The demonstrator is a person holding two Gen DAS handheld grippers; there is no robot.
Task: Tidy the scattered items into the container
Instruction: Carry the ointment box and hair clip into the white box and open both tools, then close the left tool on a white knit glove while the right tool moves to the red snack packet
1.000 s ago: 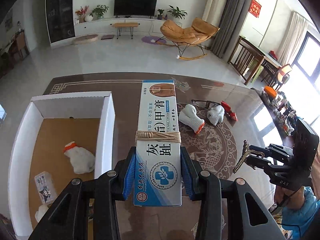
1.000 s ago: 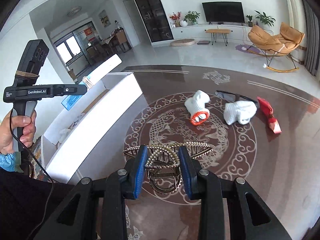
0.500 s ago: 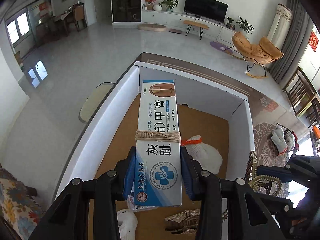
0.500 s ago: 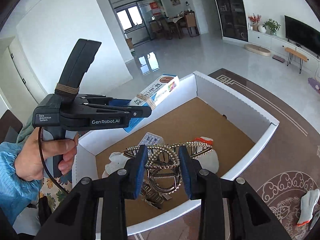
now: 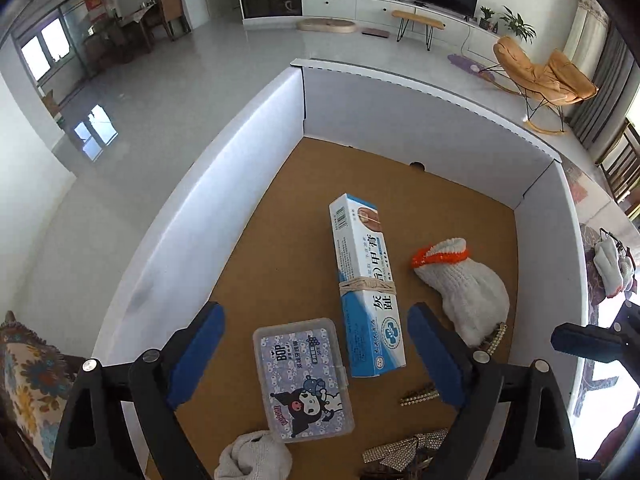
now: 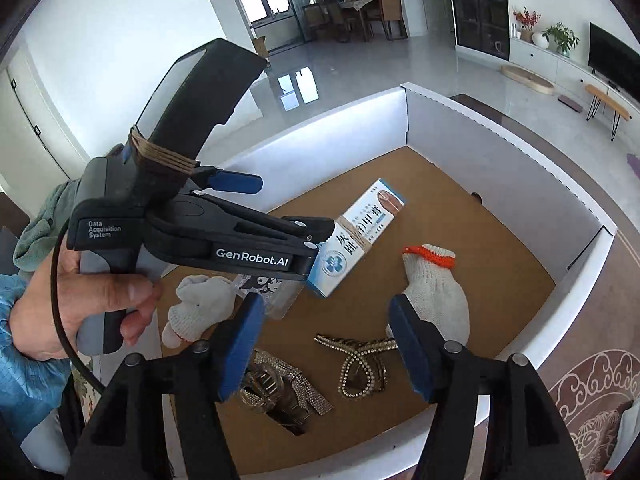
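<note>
My left tool (image 5: pixel 316 356) and my right tool (image 6: pixel 324 340) have just been opening, and both now hang wide with nothing between them. The cream box (image 5: pixel 366 288) and the sparkly hair clip (image 6: pixel 360 364) lie in the white box (image 5: pixel 240 184) beside a glove (image 5: pixel 460 284).

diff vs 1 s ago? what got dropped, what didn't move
Both grippers swung from over the rug to above the white box. Jaws have just been opening: the left gripper let go of the blue-and-white carton, the right gripper the beaded hair clip. Both now lie on the box floor. The orange-cuffed glove stayed put.
</note>
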